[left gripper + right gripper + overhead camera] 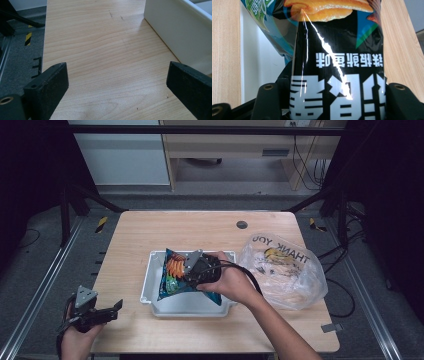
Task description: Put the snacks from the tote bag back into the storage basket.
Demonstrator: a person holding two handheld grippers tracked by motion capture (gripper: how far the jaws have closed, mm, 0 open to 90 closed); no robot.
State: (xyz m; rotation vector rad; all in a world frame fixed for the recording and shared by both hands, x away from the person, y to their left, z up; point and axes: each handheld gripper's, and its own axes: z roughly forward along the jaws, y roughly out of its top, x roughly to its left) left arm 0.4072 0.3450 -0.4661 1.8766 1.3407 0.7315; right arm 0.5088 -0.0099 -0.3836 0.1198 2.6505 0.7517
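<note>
Snack bag (337,75) hard against the right gripper's camera, black foil with white lettering upside down, its body wedged between the two black jaws, which are clamped on it; bag held above the white tray (150,280), tilted, its lower edge seemingly still inside the tray walls. Going by size: wooden table (200,227) bearing everything; to the right of the tray a clear plastic bag (282,270) printed THANK YOU, slumped and crumpled, something pale inside, just beside the tray's right wall; then the tray itself, mid-table; then the snack bag; then the right gripper (197,270) over the tray; then the left gripper (107,312) at the table's near-left corner, jaws wide apart with nothing but bare wood between them, tray wall (175,32) off to one side in its own view; smallest, a dark round plug (242,224) near the far edge. Risks, as judged: foil is slick and air-filled, so a hard squeeze could crush the contents or the bag could slide out of the pinch; a swing to the right could snag the plastic bag, which blocks that side; a low lift could catch the tray rim and drag the tray.
</note>
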